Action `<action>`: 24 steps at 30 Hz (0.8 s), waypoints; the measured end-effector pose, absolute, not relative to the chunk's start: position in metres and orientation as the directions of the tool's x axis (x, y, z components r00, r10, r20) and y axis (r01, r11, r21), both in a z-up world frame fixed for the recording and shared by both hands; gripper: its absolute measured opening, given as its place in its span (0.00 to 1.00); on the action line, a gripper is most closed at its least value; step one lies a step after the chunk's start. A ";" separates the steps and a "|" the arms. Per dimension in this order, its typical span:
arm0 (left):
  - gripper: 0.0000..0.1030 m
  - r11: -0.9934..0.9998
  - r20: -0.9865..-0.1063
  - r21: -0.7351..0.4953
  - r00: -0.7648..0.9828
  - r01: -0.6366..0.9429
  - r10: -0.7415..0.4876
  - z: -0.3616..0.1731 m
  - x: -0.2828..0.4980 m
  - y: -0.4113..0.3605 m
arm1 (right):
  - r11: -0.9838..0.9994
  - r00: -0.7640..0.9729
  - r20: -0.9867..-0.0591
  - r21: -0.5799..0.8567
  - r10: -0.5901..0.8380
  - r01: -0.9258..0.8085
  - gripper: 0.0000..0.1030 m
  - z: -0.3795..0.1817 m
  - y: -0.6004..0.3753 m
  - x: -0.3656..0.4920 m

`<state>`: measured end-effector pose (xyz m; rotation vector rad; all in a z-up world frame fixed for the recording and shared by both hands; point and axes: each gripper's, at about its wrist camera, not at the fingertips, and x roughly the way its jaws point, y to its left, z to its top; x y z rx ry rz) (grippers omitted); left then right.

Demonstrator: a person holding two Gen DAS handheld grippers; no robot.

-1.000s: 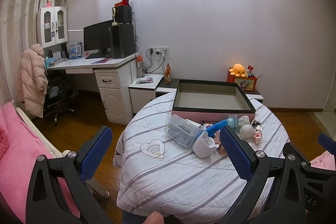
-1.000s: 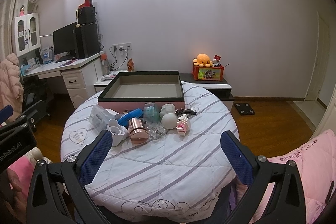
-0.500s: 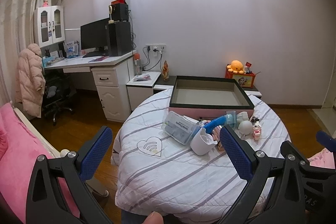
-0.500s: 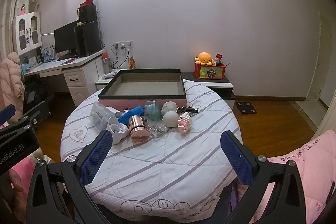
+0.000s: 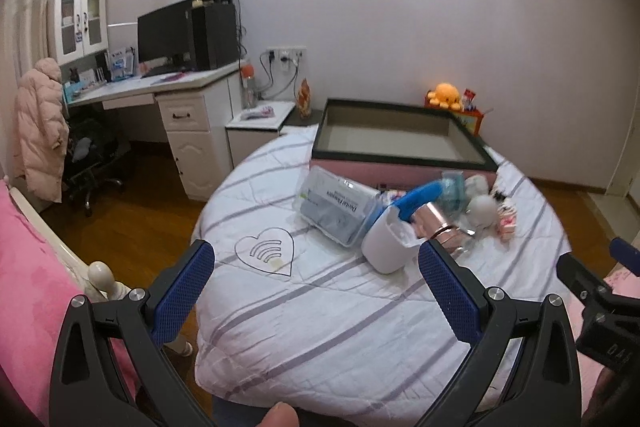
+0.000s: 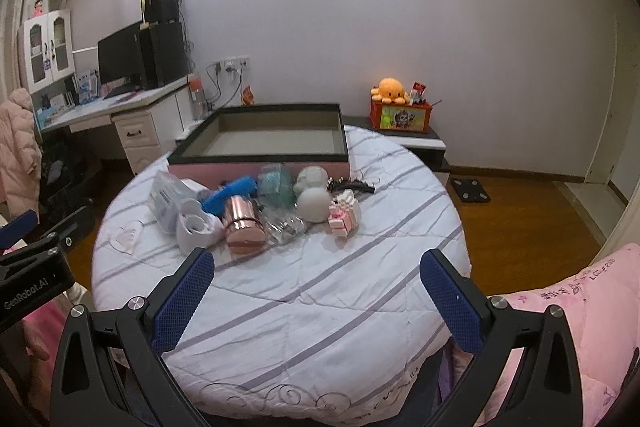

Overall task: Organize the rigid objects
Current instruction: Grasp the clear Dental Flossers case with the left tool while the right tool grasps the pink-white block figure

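A heap of small things lies mid-table in front of an empty pink box with a dark rim (image 6: 256, 158) (image 5: 400, 165): a clear plastic case (image 5: 336, 209), a white cup (image 6: 196, 229) (image 5: 388, 245), a blue tube (image 6: 232, 195), a rose-gold can (image 6: 242, 225) (image 5: 434, 223), a teal jar (image 6: 276, 185), a white ball (image 6: 312, 205) and a pink block toy (image 6: 343, 215). My left gripper (image 5: 316, 287) is open over the near left of the table, holding nothing. My right gripper (image 6: 316, 291) is open over the near edge, short of the heap.
The round table (image 6: 320, 307) wears a white quilt with purple stripes. A desk with a monitor (image 5: 164, 39) and a chair stand to the left, a pink bed (image 5: 28, 287) at near left, low cabinets with an orange plush (image 6: 390, 89) behind. Pink bedding (image 6: 580, 307) is at near right.
Both grippers have moved closer to the table, so the heap and the box look larger. The fingers stay open and nothing on the table has moved.
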<state>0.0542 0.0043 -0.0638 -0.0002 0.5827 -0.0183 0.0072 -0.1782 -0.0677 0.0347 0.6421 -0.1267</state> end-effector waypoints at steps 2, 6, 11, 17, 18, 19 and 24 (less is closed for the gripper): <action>1.00 1.000 -0.569 -0.006 0.822 0.023 -0.023 -0.075 0.068 0.003 | 0.992 0.777 -0.621 -0.004 -0.103 0.128 1.00 -0.079 -0.184 0.018; 1.00 1.000 -0.593 -0.020 0.805 0.019 -0.027 -0.091 0.095 0.004 | 0.992 0.750 -0.654 -0.007 -0.102 0.129 1.00 -0.098 -0.193 0.040; 1.00 0.999 -0.622 -0.052 0.782 0.001 -0.033 -0.106 0.134 0.004 | 0.990 0.723 -0.682 -0.014 -0.111 0.139 1.00 -0.113 -0.205 0.069; 1.00 1.000 -0.648 -0.026 0.762 -0.012 -0.008 -0.126 0.173 -0.001 | 0.985 0.699 -0.704 0.001 -0.122 0.172 0.98 -0.127 -0.229 0.104; 1.00 0.999 -0.646 -0.034 0.764 -0.021 -0.006 -0.128 0.177 0.002 | 0.985 0.696 -0.710 0.010 -0.113 0.170 0.96 -0.129 -0.233 0.109; 1.00 0.999 -0.651 -0.036 0.759 -0.031 0.000 -0.129 0.181 0.003 | 0.986 0.691 -0.715 0.014 -0.108 0.168 0.95 -0.131 -0.235 0.113; 1.00 0.998 -0.691 -0.056 0.723 -0.024 -0.021 -0.135 0.199 0.006 | 0.989 0.670 -0.737 0.021 -0.083 0.146 0.85 -0.141 -0.238 0.133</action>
